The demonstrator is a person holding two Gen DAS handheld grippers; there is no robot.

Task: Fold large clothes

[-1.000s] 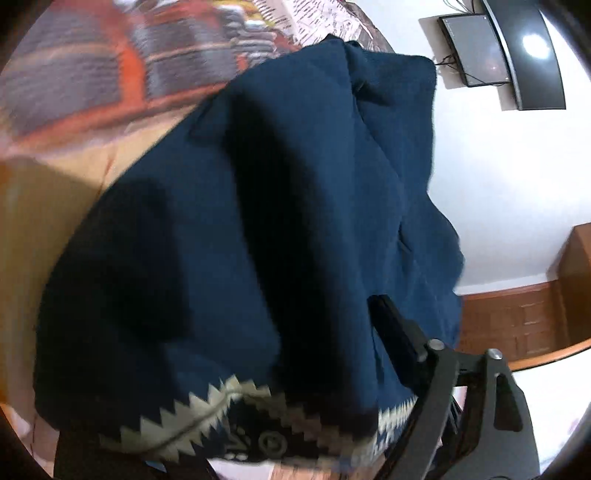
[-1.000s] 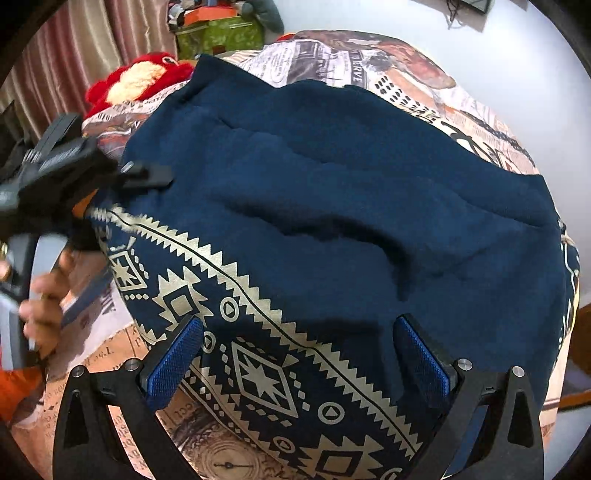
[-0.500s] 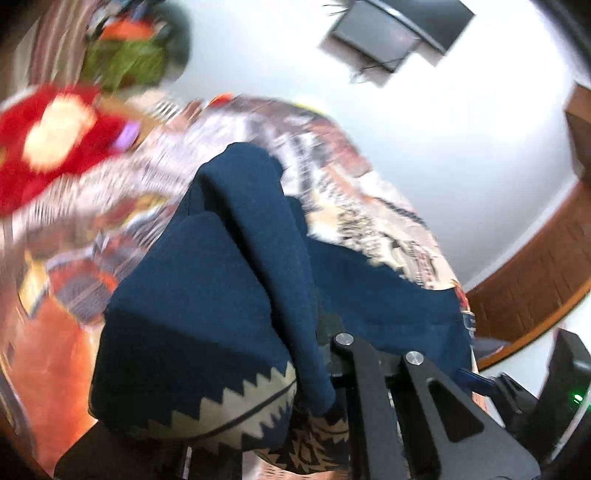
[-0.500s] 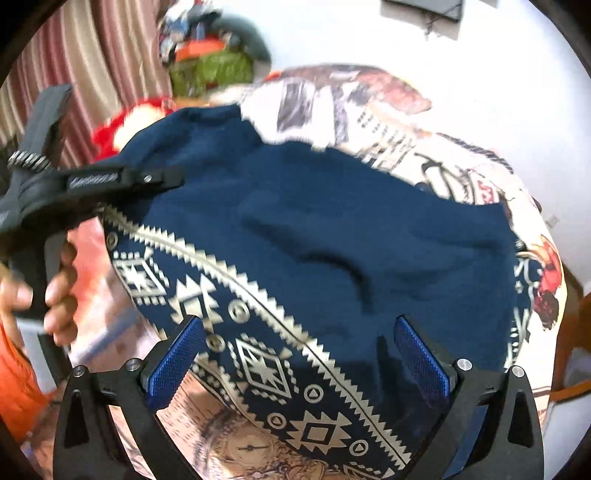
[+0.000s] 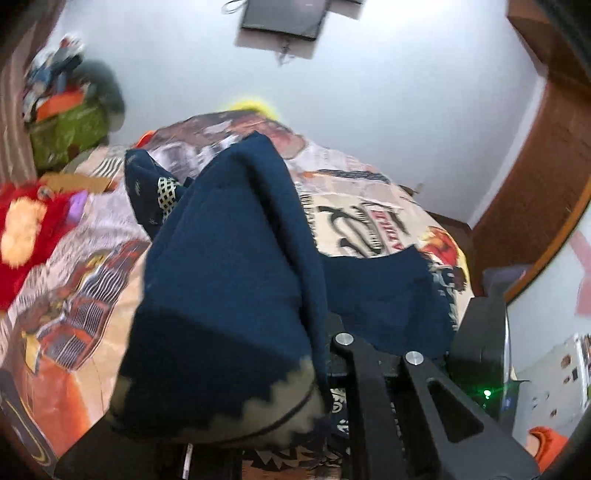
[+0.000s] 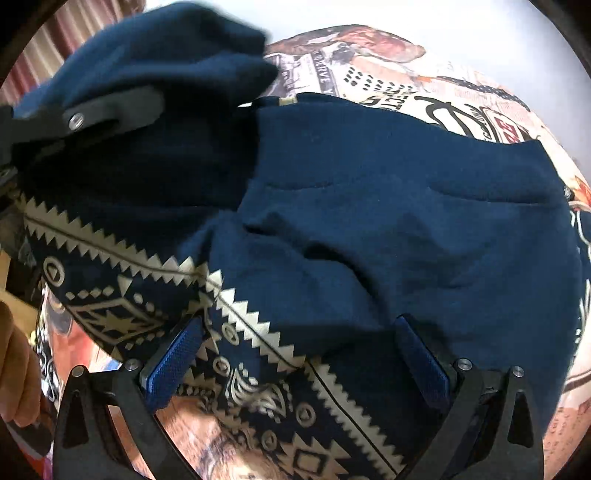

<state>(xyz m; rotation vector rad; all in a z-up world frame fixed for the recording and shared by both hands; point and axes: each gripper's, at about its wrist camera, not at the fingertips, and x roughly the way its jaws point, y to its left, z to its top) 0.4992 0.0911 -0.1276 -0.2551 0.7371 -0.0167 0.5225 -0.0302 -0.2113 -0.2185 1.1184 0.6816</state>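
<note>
A navy garment [image 6: 388,206] with a cream zigzag-patterned hem lies on a printed bedspread [image 6: 461,103]. My left gripper [image 5: 325,373] is shut on the garment's hem edge [image 5: 229,280], which drapes thickly over its fingers and is lifted over the rest. In the right wrist view the left gripper [image 6: 110,114] shows at the upper left, wrapped in cloth. My right gripper [image 6: 295,362] is open, its blue pads [image 6: 170,362] spread above the patterned hem band [image 6: 251,325], holding nothing.
A red plush toy [image 5: 26,221] lies at the bed's left. A green bag [image 5: 62,129] with clutter stands at the back left. A dark screen [image 5: 284,14] hangs on the white wall. A wooden door frame [image 5: 535,184] is at the right.
My left gripper has carried the held hem up and to the right, over the rest of the garment, folding it across. My right gripper stayed open and dropped closer to the hem band.
</note>
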